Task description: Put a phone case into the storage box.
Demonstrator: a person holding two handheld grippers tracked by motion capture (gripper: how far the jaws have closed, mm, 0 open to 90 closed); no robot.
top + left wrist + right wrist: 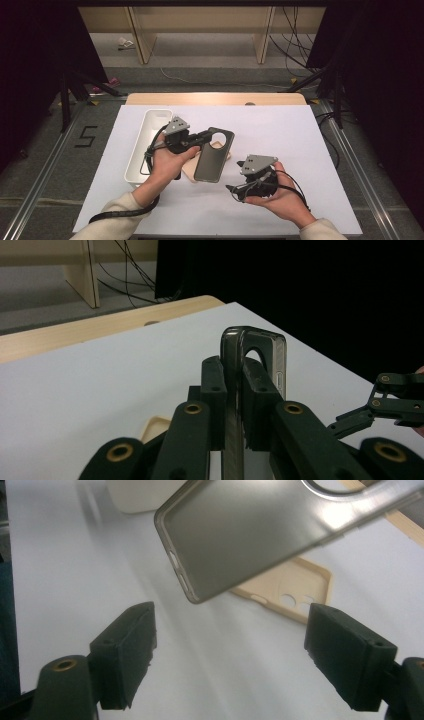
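Phone case (214, 155), smoky grey and translucent, is pinched by my left gripper (207, 136) at its camera-cutout end; in the left gripper view the jaws press flat on both faces of the case (235, 405), which stands on edge between them. From the high view the case hangs out from that gripper over the middle of the bench (280, 130), its far end pointing toward my side. My right gripper (239, 176) sits near that free end, jaws spread wide; in the right gripper view nothing lies between them and the case (250, 535) floats just ahead of them, untouched. Beneath the grey case I note a beige phone case (295, 587) lying flat on the white bench cover. Further left, a white oblong tray (145, 142) stands beside my left hand (167, 162).
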